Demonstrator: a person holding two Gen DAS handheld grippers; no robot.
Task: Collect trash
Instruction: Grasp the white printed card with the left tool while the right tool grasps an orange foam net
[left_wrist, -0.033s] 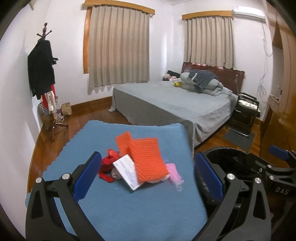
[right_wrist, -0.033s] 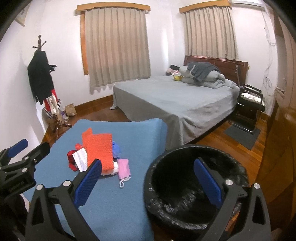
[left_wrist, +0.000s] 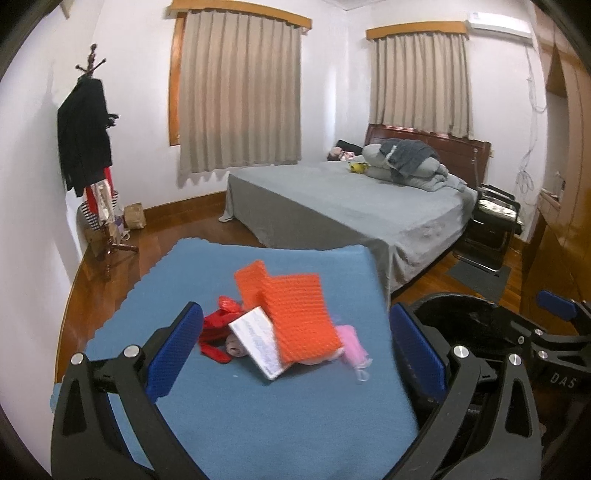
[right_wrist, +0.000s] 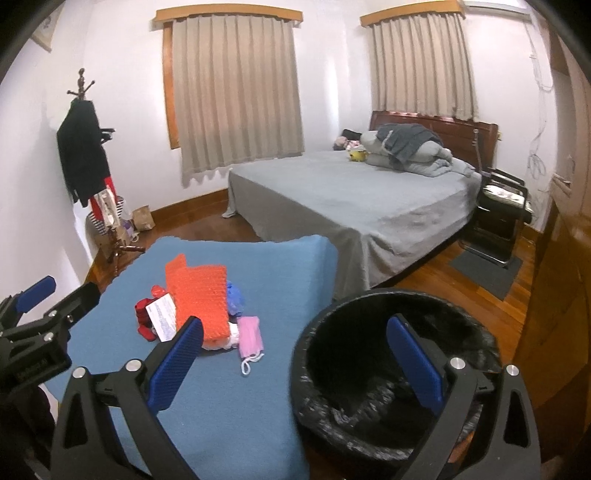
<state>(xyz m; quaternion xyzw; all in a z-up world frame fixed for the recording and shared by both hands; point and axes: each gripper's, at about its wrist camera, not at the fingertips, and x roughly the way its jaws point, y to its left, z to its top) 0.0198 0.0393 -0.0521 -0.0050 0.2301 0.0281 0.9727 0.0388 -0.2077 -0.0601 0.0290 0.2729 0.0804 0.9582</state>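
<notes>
Our left gripper (left_wrist: 291, 354) and right gripper (right_wrist: 295, 360) hang with jaws released, empty, trash pile (left_wrist: 291, 325) beside the bin (right_wrist: 391, 369).

White-painted walls (left_wrist: 332, 92); two windows behind closed beige pleated curtains (left_wrist: 236, 96) under wooden pelmets. Glossy reddish-brown wood floor (left_wrist: 192, 229). Large bed with grey cover (right_wrist: 351, 199) and dark wooden headboard — bedding heaped at its head. Wooden coat stand (left_wrist: 92, 155) in left corner, hung with dark clothing
</notes>
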